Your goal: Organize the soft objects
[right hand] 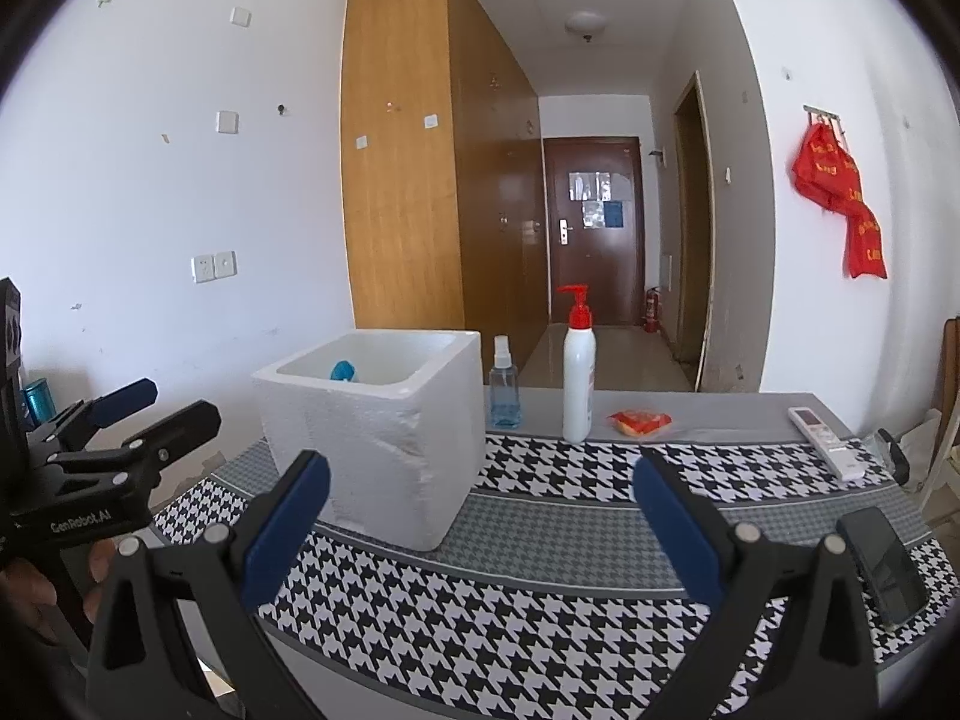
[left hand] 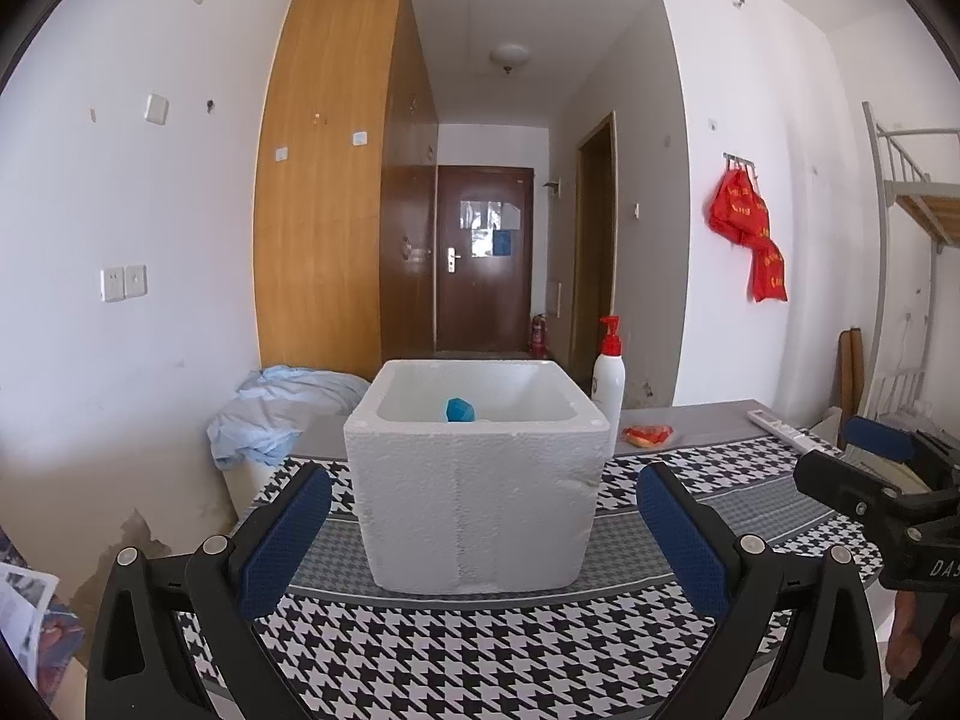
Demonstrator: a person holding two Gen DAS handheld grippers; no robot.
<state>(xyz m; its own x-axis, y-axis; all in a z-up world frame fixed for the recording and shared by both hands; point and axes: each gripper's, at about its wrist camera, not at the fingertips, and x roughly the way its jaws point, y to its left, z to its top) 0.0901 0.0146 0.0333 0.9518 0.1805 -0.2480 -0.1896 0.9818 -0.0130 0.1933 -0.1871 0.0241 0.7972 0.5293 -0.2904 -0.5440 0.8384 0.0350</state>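
While both tools hang above the near edge of the table, neither holds anything: the left gripper [left hand: 483, 531] has its blue-padded fingers spread wide, framing the white foam box [left hand: 477, 480] straight ahead, and the right gripper [right hand: 480, 528] is spread just as wide, with only the houndstooth cloth [right hand: 540, 618] between its fingers. The left wrist view catches the right gripper at its right edge, and the right wrist view catches the left one at its left edge, with part of a hand [right hand: 36, 594] below it.

Beyond the fingers the box stands upright on the cloth, open at the top. Inside it, low against the near wall, lies a small blue object [left hand: 460, 410], rounded and slightly faceted, most of it hidden by the rim; whether it is soft cannot be told.

Only the right wrist view shows the clear spray bottle [right hand: 504, 384] of blue liquid just beside the box, and a dark phone [right hand: 882, 564] lying near the right edge of the table. Only the left wrist view shows crumpled pale blue fabric [left hand: 282, 408] heaped beyond the far left corner of the table. Both views show the white pump bottle [right hand: 578, 378] with a red top, an orange packet [right hand: 639, 422] and a white remote control [right hand: 827, 441] on the bare grey strip behind the cloth.
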